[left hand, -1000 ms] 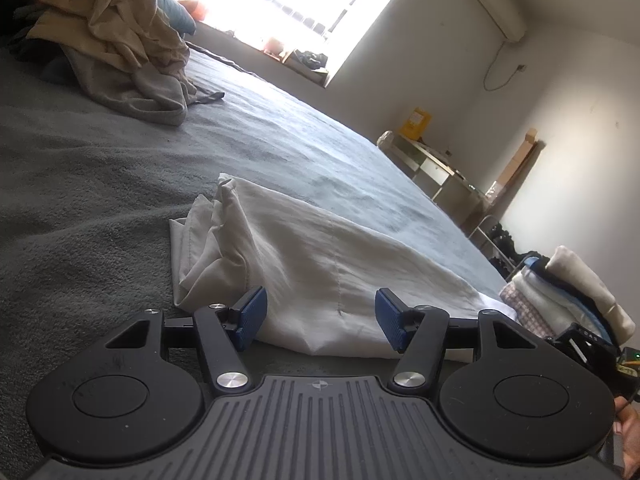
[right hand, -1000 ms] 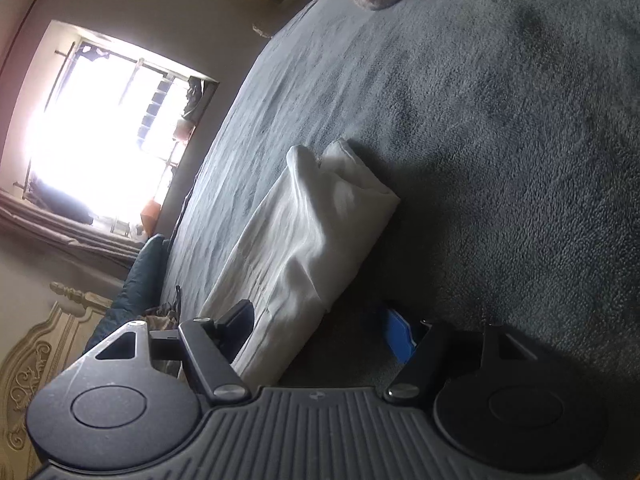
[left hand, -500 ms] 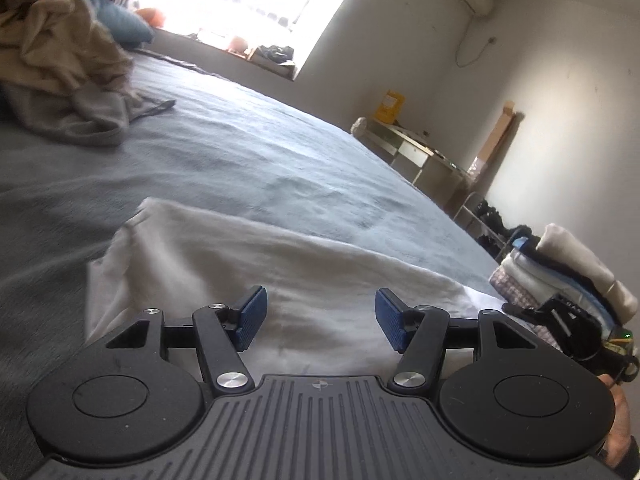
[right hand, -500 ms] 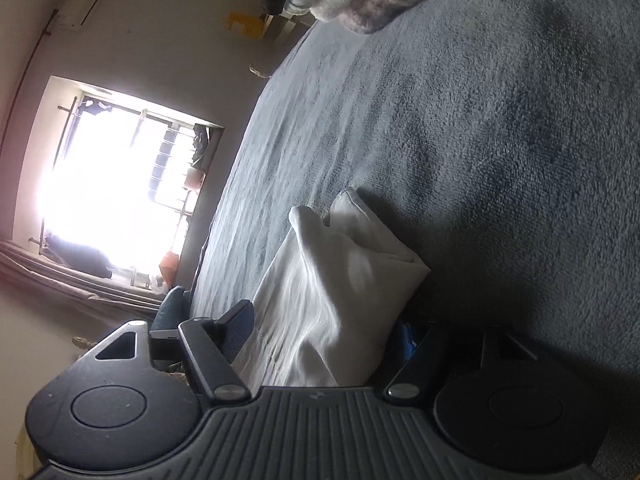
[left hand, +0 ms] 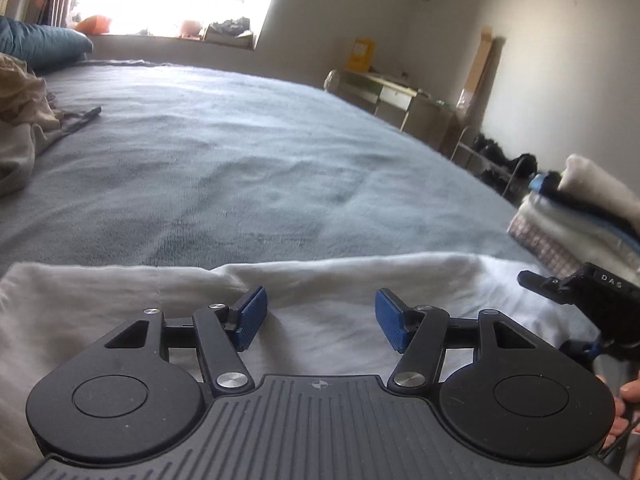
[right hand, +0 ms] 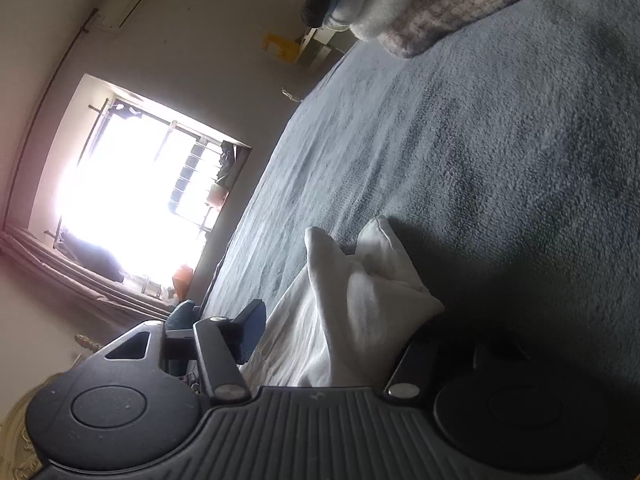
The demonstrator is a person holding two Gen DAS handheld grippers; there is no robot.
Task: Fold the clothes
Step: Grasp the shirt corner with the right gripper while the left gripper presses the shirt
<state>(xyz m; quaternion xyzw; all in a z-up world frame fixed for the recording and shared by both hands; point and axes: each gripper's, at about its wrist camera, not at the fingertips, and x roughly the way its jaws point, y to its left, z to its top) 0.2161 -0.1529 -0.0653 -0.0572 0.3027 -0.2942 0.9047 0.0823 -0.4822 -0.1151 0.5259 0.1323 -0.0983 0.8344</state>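
A white garment (left hand: 120, 300), folded into a long strip, lies across the grey bed cover (left hand: 240, 160). My left gripper (left hand: 318, 318) hovers over the strip's middle, open, its blue pads apart and holding nothing. At the strip's right end I see the black housing of the right gripper (left hand: 600, 300). In the right wrist view the bunched end of the white garment (right hand: 360, 300) fills the gap of my right gripper (right hand: 328, 336). Its jaws are closing around that end. The cloth hides the right pad, and the left pad stands just beside the cloth.
A stack of folded clothes (left hand: 580, 208) sits at the bed's right edge, also the stack (right hand: 400, 8) ahead of my right gripper. A loose beige pile (left hand: 20, 120) and a blue pillow (left hand: 40, 44) lie far left. A desk (left hand: 392, 96) stands beyond the bed.
My left gripper swept sideways along the white strip and levelled out, staying open. My right gripper pushed onto the strip's end, and its jaws have narrowed around the cloth.
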